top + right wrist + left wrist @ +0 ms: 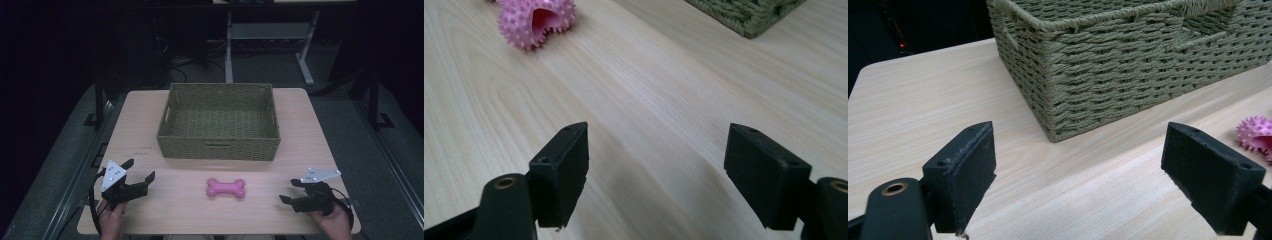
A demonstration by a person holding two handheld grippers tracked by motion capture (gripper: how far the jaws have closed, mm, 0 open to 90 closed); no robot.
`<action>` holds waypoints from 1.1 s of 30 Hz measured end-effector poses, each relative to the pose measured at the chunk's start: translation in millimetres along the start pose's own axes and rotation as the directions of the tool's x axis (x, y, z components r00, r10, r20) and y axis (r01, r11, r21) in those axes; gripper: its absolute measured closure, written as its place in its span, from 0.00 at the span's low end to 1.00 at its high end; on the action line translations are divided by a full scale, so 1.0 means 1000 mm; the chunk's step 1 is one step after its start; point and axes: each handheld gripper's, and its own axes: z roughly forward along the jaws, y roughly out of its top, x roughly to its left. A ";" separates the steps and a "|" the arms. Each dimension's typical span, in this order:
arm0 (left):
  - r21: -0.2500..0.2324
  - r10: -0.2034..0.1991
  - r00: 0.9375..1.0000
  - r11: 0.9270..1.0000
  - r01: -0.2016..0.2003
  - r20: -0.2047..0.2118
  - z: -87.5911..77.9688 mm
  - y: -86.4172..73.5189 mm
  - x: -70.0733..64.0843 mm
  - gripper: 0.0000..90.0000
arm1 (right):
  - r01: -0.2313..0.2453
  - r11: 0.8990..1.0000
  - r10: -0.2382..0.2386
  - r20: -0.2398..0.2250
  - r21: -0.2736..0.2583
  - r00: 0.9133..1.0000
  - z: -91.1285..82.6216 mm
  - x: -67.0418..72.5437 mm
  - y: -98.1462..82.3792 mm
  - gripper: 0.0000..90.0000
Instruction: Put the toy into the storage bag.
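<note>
A pink spiky bone-shaped toy (226,188) lies flat on the light wooden table (310,135), near its front edge. Behind it stands a green woven basket (218,148), its inside bare. My left gripper (139,175) hovers at the front left, jaws open, nothing between them; in the left gripper view the basket's corner (1058,95) is straight ahead and one end of the toy (1255,135) is at the right edge. My right gripper (290,191) sits at the front right, jaws open and empty; the toy's end (536,22) lies ahead of it, up and left.
Desk legs (229,47) and cables stand on the dark floor beyond the table's far edge. Bare tabletop lies on both sides of the basket and between the toy and each gripper.
</note>
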 end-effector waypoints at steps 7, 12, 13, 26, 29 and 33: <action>-0.004 0.000 1.000 1.000 0.000 -0.003 -0.001 -0.001 0.000 0.15 | 0.034 0.999 -0.033 -0.026 0.023 0.999 0.007 0.003 0.014 0.28; -0.004 -0.001 1.000 1.000 0.001 -0.003 -0.001 -0.001 0.002 0.15 | 0.073 0.997 -0.071 -0.051 0.035 0.996 0.010 0.009 0.029 0.28; -0.005 -0.004 1.000 1.000 0.004 -0.001 -0.001 -0.001 0.002 0.15 | 0.080 0.996 -0.077 -0.056 0.040 0.995 0.011 0.009 0.033 0.28; -0.003 0.001 1.000 1.000 -0.001 -0.002 -0.001 -0.001 0.002 0.15 | 0.161 0.984 -0.152 -0.119 0.077 0.981 0.013 0.017 0.068 0.26; -0.008 -0.001 1.000 1.000 0.001 -0.002 -0.002 -0.001 0.002 0.15 | 0.174 0.981 -0.162 -0.122 0.086 0.979 0.013 0.018 0.072 0.26; -0.005 -0.001 1.000 1.000 0.001 -0.004 -0.002 -0.002 0.002 0.15 | 0.194 0.977 -0.181 -0.134 0.093 0.974 0.015 0.022 0.079 0.26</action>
